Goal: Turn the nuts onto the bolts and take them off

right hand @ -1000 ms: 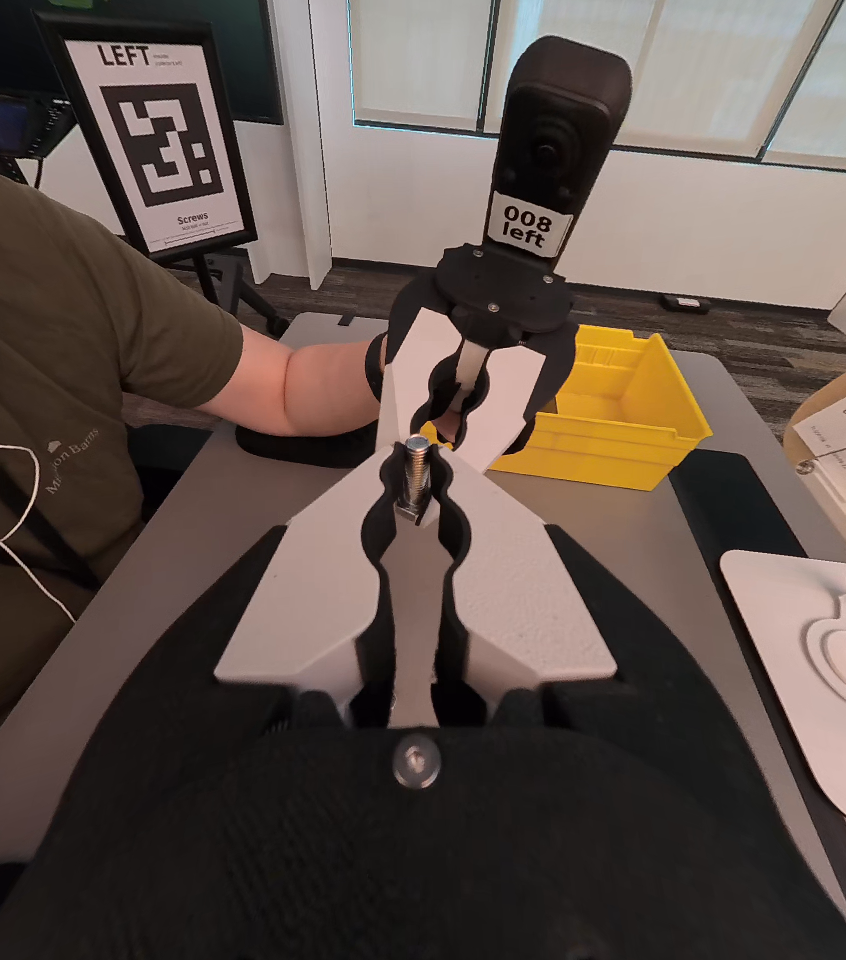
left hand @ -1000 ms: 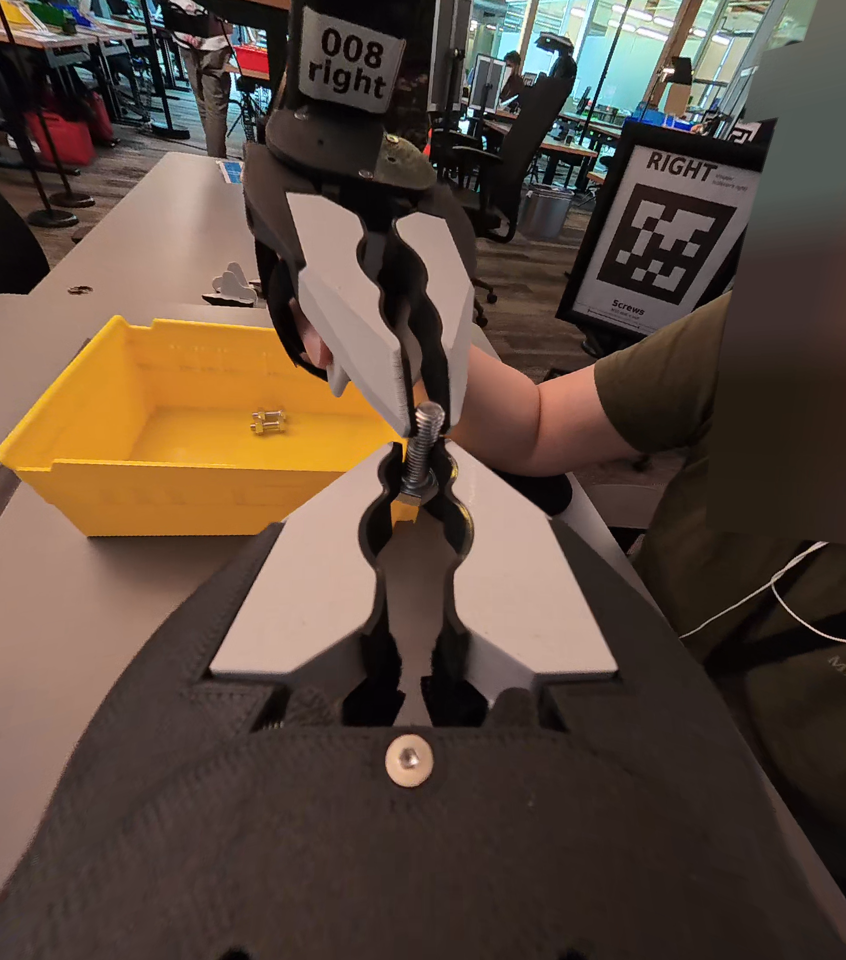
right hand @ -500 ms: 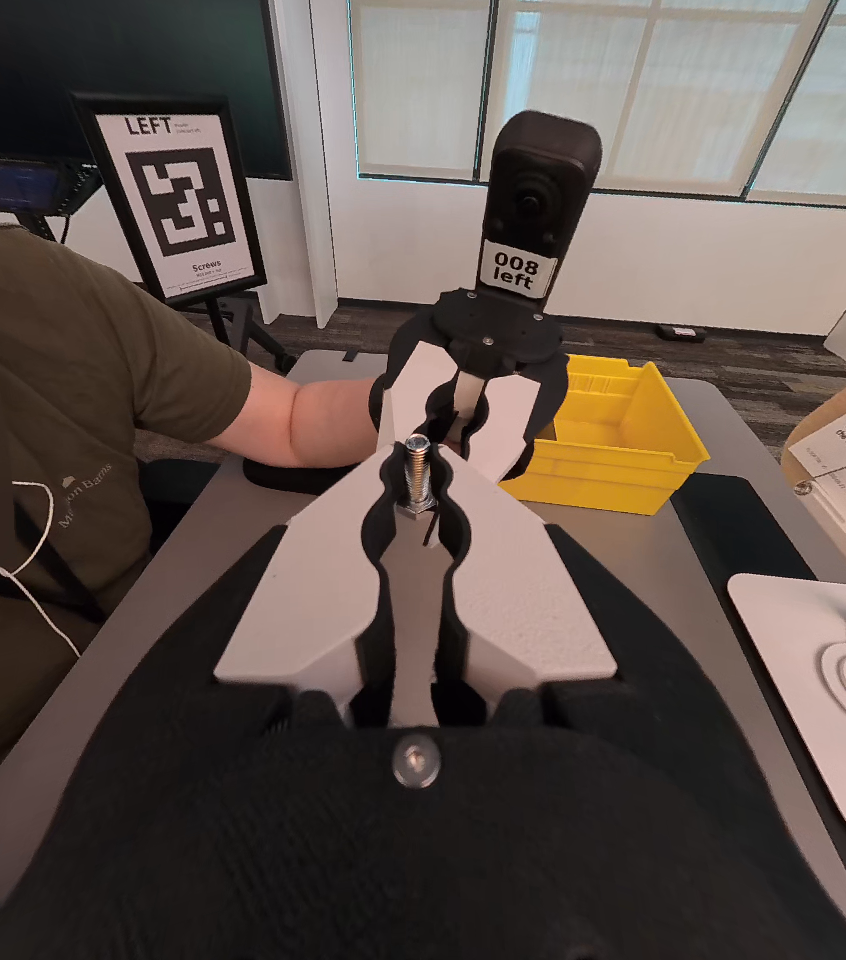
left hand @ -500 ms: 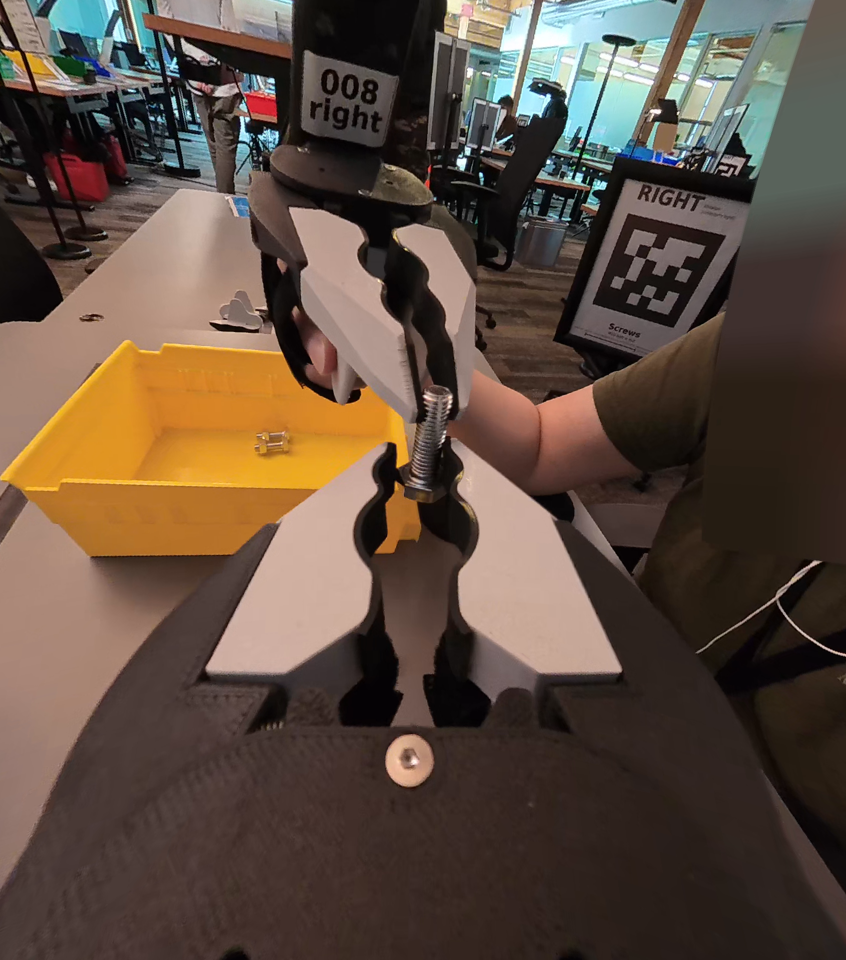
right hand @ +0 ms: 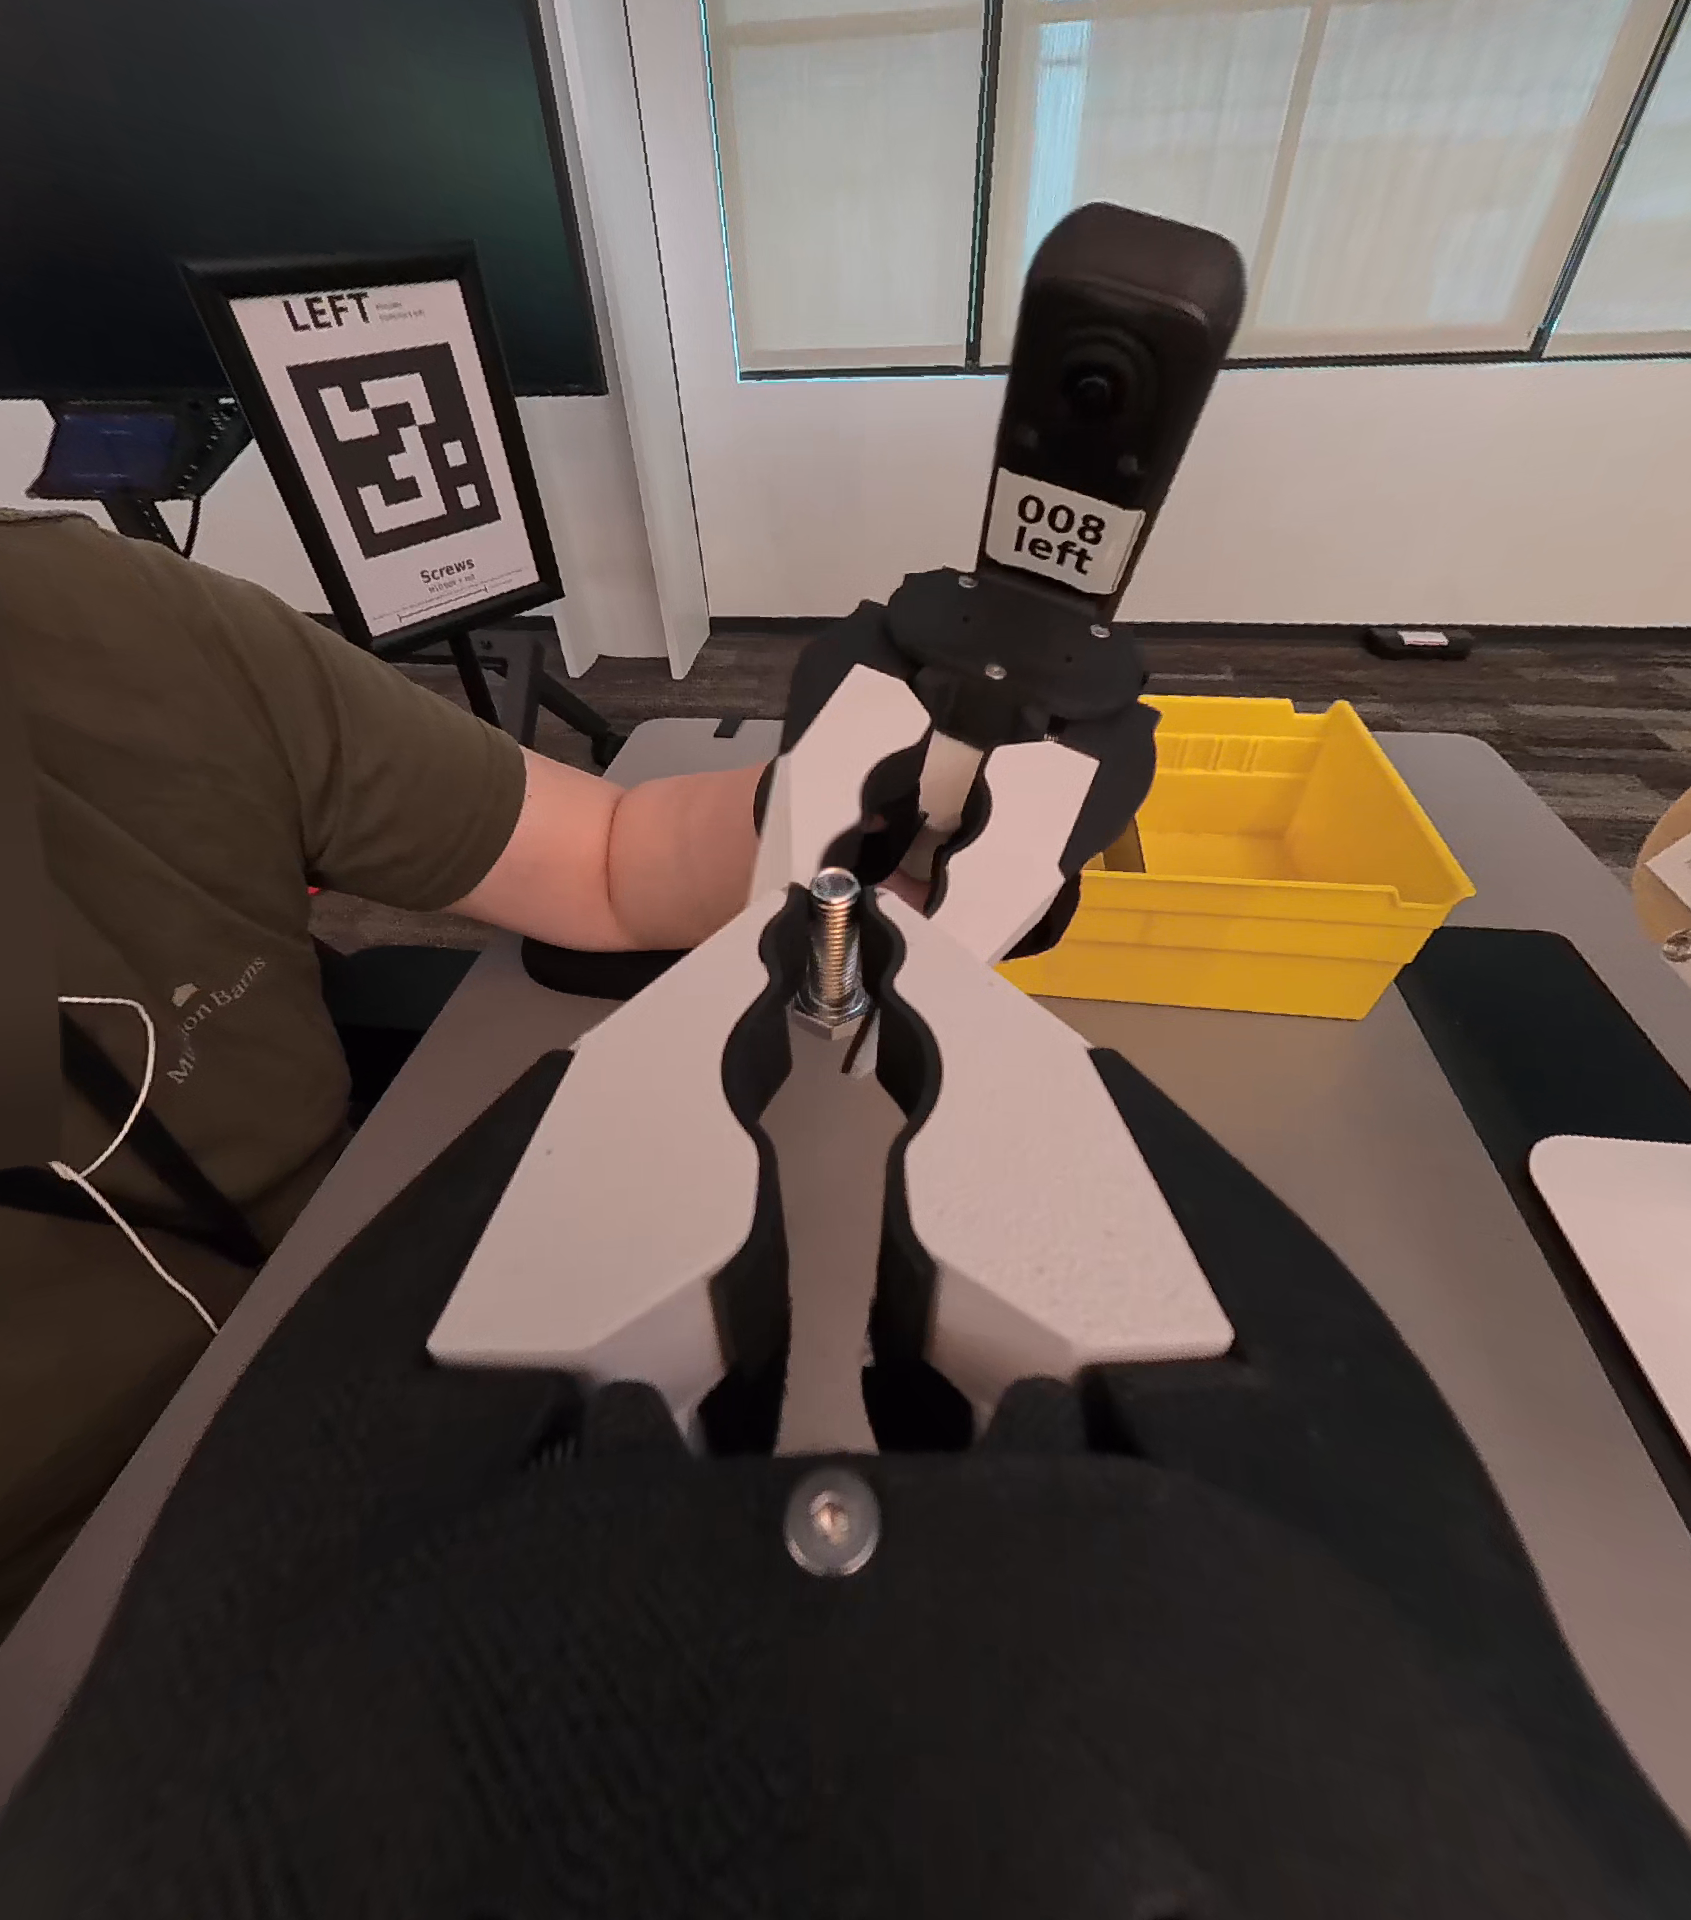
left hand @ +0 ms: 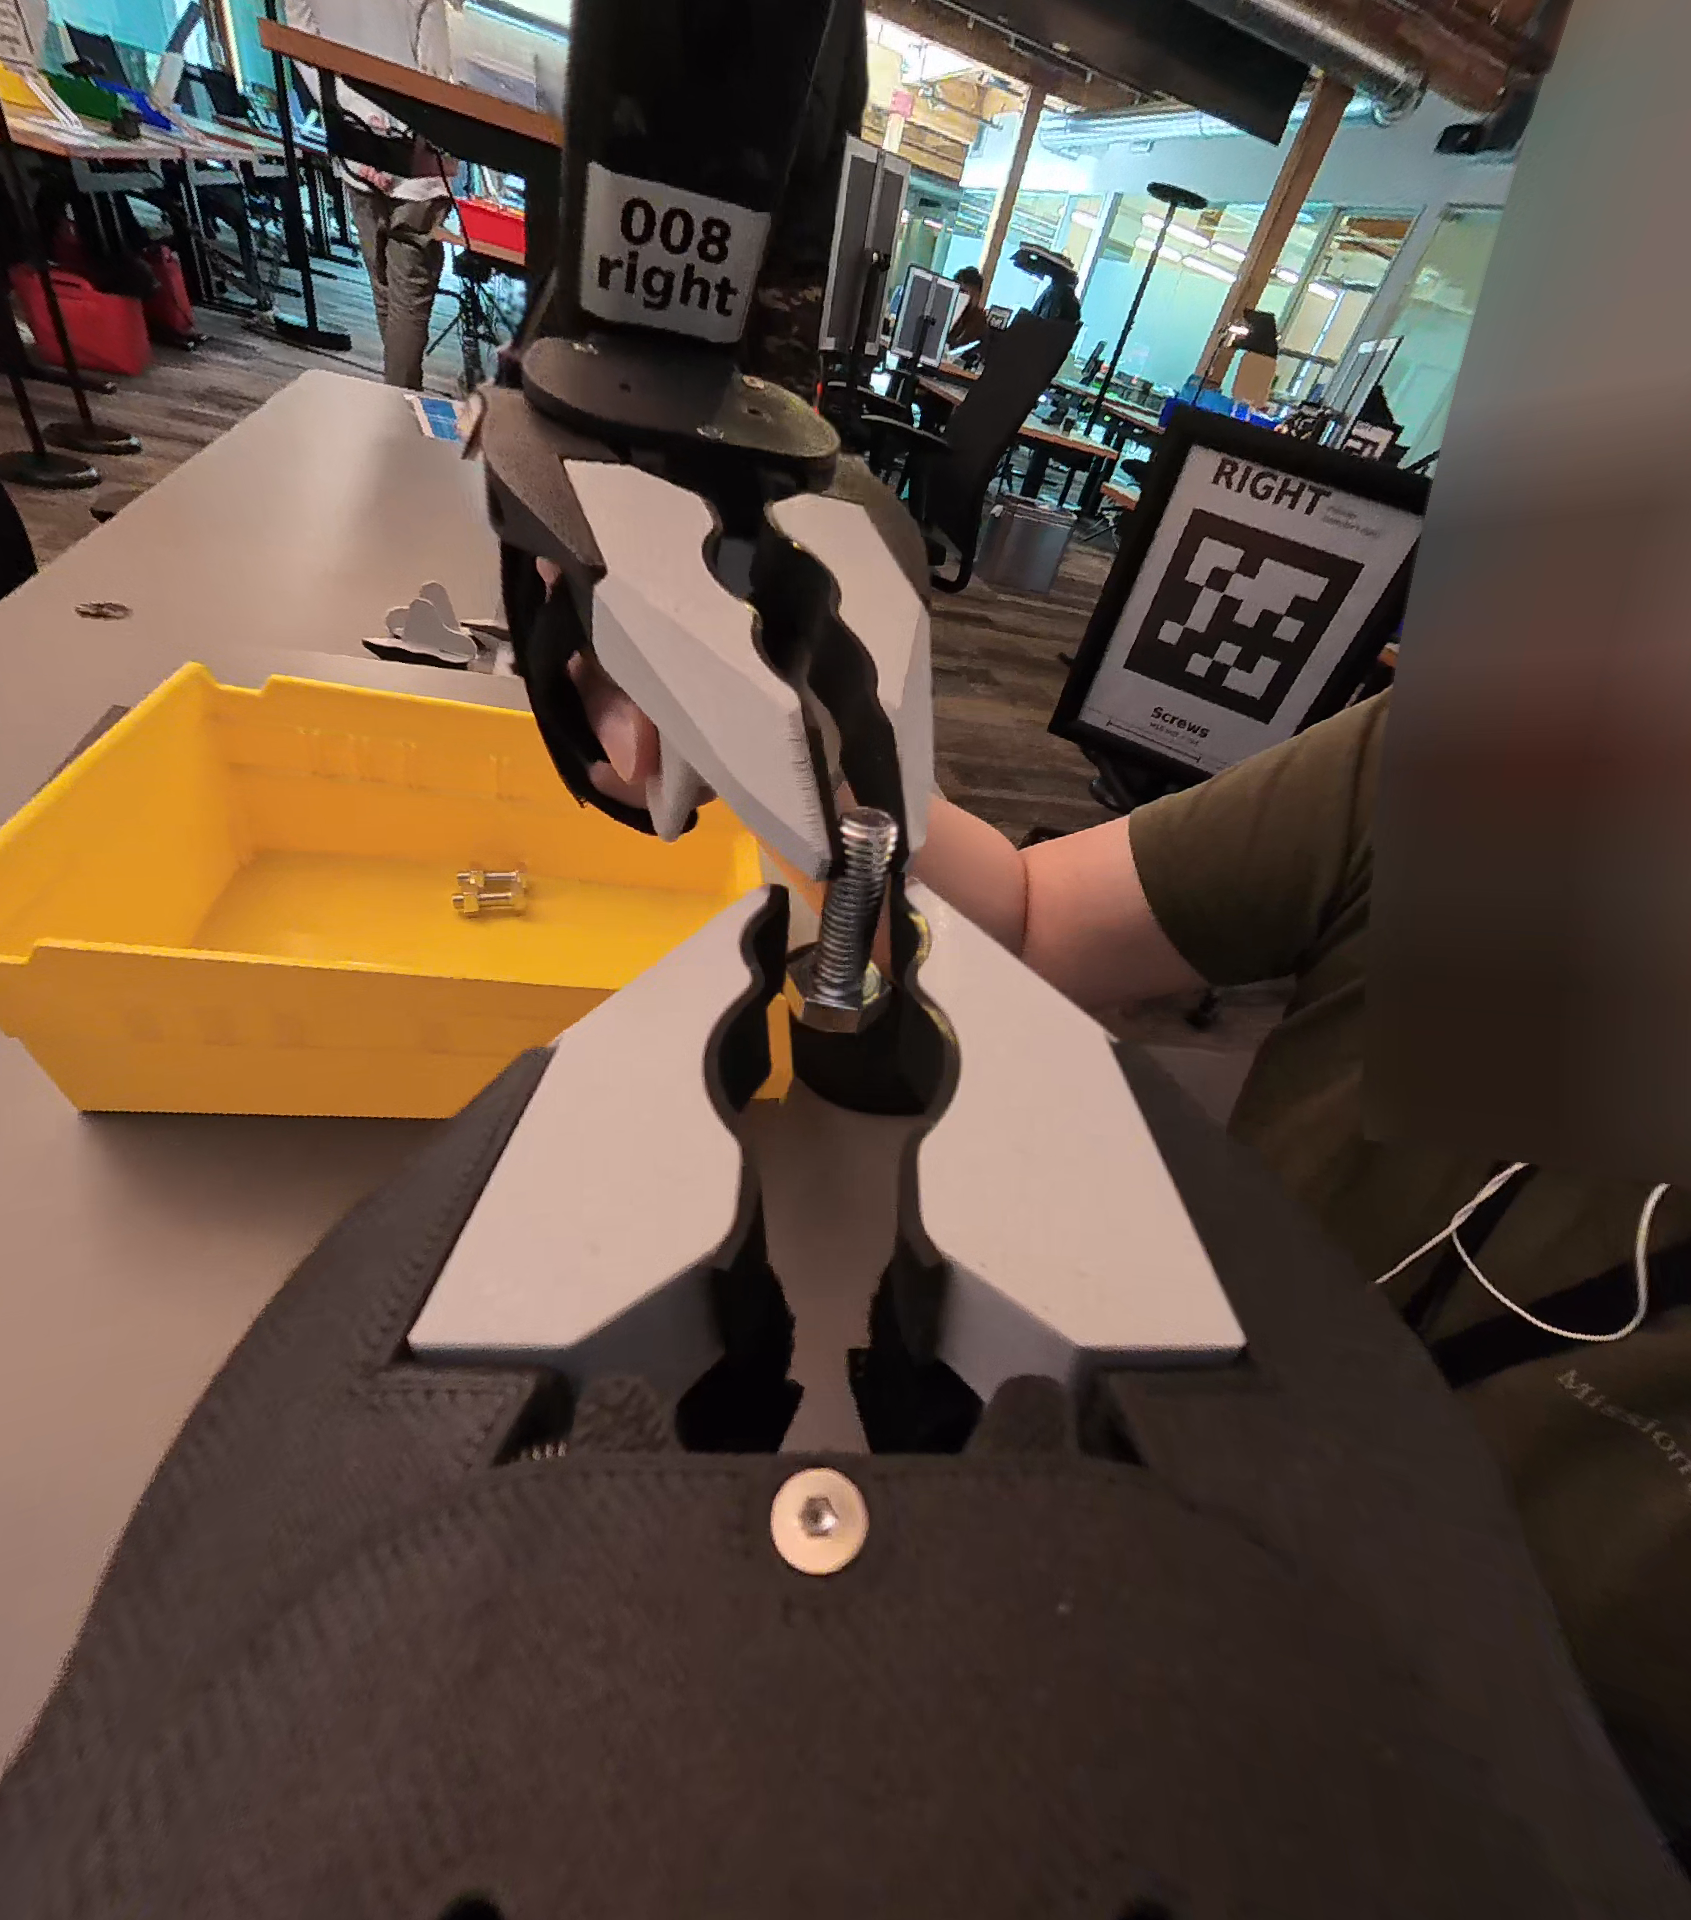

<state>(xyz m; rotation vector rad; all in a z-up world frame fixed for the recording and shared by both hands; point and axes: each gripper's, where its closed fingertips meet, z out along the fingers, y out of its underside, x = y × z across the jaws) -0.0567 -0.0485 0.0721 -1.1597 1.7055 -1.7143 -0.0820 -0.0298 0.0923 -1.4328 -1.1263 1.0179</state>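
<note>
The left gripper and right gripper are meeting tip to tip above the table, both clenching one bolt carrying a nut; another fastener is lying in the yellow bin

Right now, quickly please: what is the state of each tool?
Left tool: closed on the hex end of the bolt.
Right tool: closed on the bolt's threaded shaft.
</note>
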